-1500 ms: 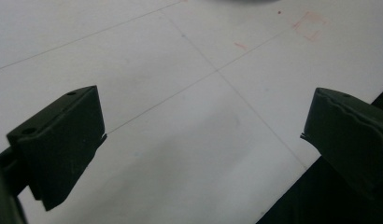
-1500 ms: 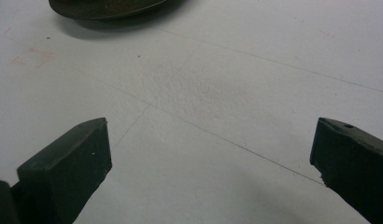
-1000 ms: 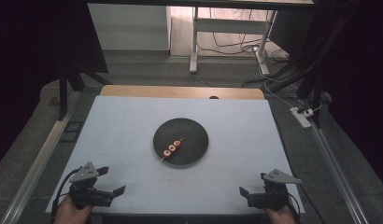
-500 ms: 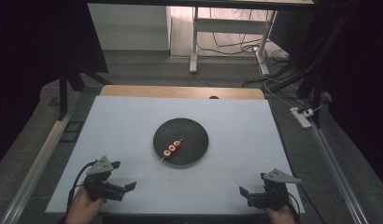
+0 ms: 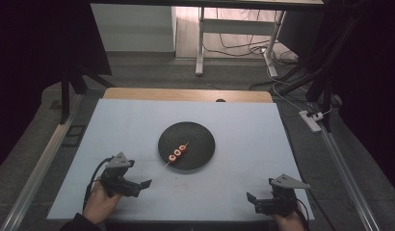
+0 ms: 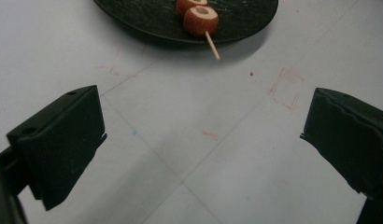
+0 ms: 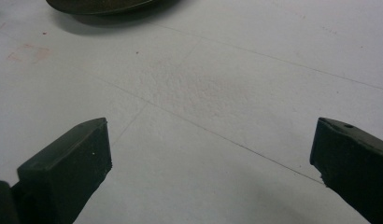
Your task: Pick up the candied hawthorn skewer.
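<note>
on the table near a black plate (image 5: 187, 145) with skewer (image 5: 177, 153), left tool (image 5: 136, 186), right tool (image 5: 256, 202), both wide open, empty

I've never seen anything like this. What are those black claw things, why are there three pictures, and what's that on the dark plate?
No robot is here: a person holds a hand tool in each hand, a two-jaw gripper. The high view looks down on the table from above the person's side. In it the left gripper and the right gripper sit near the table's front edge, on either side of a black plate. The other two pictures come from small cameras riding on each gripper, looking out between its own black jaws. On the plate lies a wooden skewer threaded with round red pieces, pale in the middle; its stick end pokes past the rim. Both grippers are open and hold nothing. The table wears a pale cover with faint red marks.
</note>
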Tool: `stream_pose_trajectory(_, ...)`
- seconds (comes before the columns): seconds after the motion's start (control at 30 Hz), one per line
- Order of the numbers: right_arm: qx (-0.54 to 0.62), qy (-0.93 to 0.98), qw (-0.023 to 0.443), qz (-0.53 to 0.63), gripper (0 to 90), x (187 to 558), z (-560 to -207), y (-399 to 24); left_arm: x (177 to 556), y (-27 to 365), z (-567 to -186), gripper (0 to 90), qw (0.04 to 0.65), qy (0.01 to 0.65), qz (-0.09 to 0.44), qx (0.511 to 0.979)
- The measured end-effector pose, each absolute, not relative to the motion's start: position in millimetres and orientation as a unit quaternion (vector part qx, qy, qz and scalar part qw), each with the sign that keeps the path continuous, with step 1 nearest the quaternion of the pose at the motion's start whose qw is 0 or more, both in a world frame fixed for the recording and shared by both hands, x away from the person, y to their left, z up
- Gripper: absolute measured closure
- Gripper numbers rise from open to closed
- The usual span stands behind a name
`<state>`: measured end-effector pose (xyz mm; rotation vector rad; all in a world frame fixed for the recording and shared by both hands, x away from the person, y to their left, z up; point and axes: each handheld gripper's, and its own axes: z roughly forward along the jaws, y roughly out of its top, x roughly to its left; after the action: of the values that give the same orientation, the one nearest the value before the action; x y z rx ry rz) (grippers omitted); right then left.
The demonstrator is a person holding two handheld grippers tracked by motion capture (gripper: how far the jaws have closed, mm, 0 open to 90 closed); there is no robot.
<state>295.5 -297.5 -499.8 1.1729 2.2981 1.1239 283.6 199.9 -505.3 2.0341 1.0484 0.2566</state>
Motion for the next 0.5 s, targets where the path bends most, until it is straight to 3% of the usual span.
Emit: stream_pose_trajectory(0.5, 0.410, 0.808, 0.161, 0.392, 0.0, 295.9, -499.9, -297.1, 313.8, 167.1, -512.1, 0.0, 0.370, 0.377, 0.096, 0.844)
